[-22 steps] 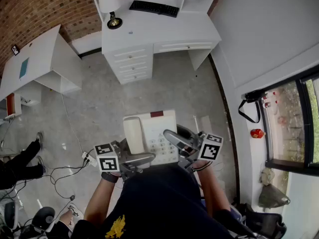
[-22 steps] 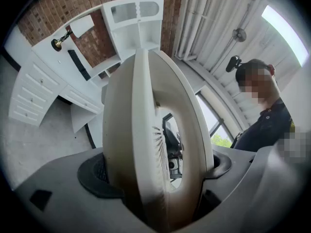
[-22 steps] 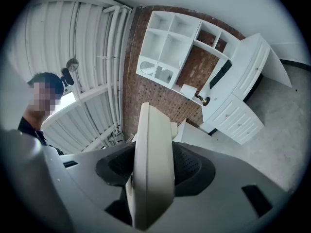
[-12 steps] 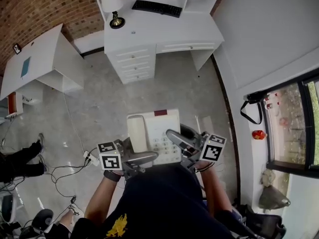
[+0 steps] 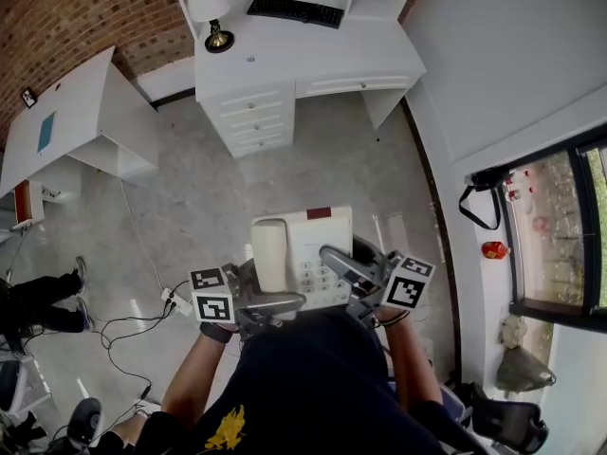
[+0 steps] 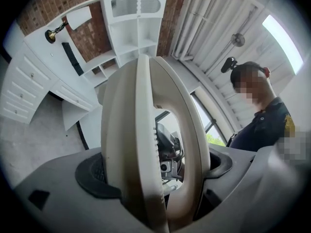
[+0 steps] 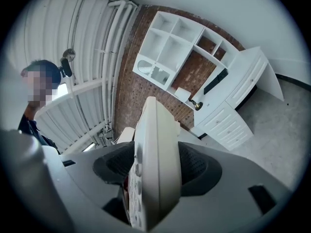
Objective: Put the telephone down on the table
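Telephone (image 5: 318,245) hangs in the air close in front of you, above the floor (image 5: 218,178), well short of the white desk (image 5: 313,60) at the far side. Your left gripper (image 5: 273,300) has its jaws clamped on the telephone's left edge, at the handset (image 5: 268,254). Your right gripper (image 5: 343,265) has its jaws clamped on the right edge, beside the keypad.
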Motion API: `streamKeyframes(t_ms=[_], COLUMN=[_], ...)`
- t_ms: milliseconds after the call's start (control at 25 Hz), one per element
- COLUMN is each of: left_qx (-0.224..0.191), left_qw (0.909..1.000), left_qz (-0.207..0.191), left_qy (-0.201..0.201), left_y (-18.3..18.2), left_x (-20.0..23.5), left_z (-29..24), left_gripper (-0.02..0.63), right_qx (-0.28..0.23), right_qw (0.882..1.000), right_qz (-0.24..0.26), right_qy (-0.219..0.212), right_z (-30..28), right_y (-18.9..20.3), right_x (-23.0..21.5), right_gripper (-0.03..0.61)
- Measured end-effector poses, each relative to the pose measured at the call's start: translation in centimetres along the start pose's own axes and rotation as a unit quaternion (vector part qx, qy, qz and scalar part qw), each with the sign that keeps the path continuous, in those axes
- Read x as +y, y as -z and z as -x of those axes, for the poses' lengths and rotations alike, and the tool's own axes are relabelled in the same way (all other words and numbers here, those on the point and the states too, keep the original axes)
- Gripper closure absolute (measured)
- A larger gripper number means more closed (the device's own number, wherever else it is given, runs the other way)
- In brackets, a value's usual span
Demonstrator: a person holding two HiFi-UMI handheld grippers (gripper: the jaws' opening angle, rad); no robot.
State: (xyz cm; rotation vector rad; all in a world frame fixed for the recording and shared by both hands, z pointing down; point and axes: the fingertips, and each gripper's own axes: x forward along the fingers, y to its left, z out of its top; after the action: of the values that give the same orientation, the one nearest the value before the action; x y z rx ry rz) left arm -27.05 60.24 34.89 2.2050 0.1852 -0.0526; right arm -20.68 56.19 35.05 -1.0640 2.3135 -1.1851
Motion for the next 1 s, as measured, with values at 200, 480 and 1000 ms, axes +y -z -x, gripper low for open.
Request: streamKeyframes(t_ms=[200, 480, 1000], left_qx=[0.009, 0.006, 0.032], left_qw=[1.0, 0.9999, 0.9993], left_qz=[-0.001, -0.005, 0.022], left_qy=[-0.003, -0.01, 0.002], left_y=[0.1, 0.2, 1.7], left_x=[0.5, 0.1, 0.3], left_z=[0.2, 1.9, 6.2], left_gripper=[0.14, 0.143, 0.143], right_qx=[-0.012, -0.018, -0.042], right_qw=[1.0, 0.999, 0.998], right_qz=[-0.025, -0.028, -0.049], right_qy=[-0.015, -0.018, 0.024], right_z=[0.4, -0.5, -2.5], right_y=[-0.2, 0.7, 4.8], right_x=[0.5, 1.9, 2.8], right_gripper=[0.36, 0.37, 0.367])
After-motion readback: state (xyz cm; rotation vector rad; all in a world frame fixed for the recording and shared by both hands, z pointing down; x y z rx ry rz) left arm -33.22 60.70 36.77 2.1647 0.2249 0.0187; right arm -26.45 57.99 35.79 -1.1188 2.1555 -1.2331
